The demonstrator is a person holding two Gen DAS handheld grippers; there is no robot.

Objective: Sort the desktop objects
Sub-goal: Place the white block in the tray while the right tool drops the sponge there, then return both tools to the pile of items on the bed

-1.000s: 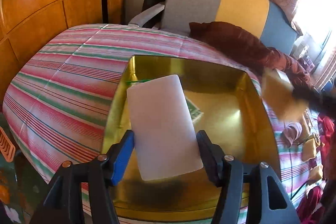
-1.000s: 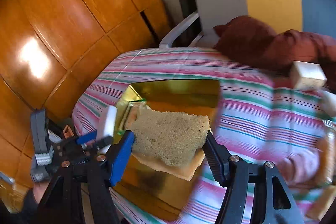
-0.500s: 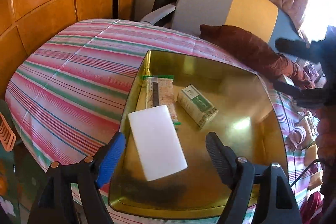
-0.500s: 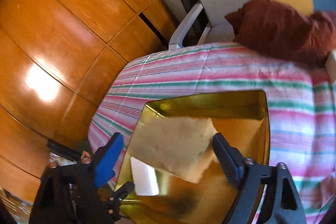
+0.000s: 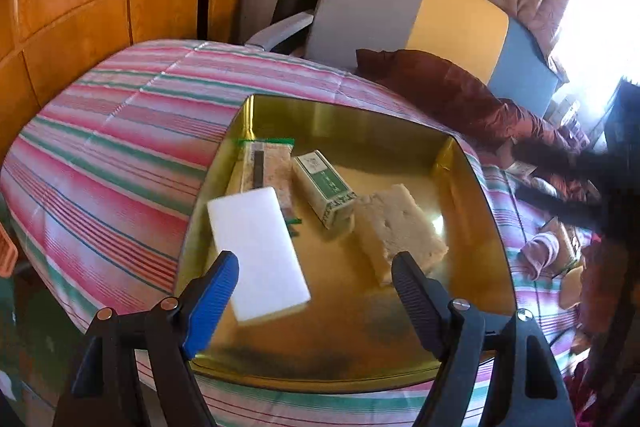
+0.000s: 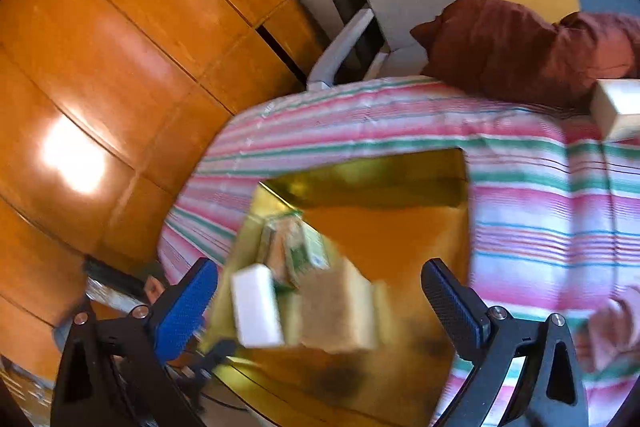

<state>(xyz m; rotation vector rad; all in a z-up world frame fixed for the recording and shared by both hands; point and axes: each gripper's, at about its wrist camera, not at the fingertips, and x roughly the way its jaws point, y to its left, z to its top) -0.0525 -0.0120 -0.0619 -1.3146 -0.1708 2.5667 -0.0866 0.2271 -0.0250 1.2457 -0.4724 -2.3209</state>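
We see the gold tray (image 5: 472, 163) on the striped table (image 5: 120, 147) holding, left to right, a white block (image 5: 258, 251), wrapped packet (image 5: 272, 167), green box (image 5: 324, 187) and sponge (image 5: 400, 227). Left gripper (image 5: 316, 281) and right gripper (image 6: 320, 291) fingers spread, empty; the tray's far half lies bare.

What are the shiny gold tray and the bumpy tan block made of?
The tray looks like polished metal, maybe brass-colored tin: its walls mirror light and the objects inside. The tan block seems a soft sponge, matte with small pores, though foam is possible.
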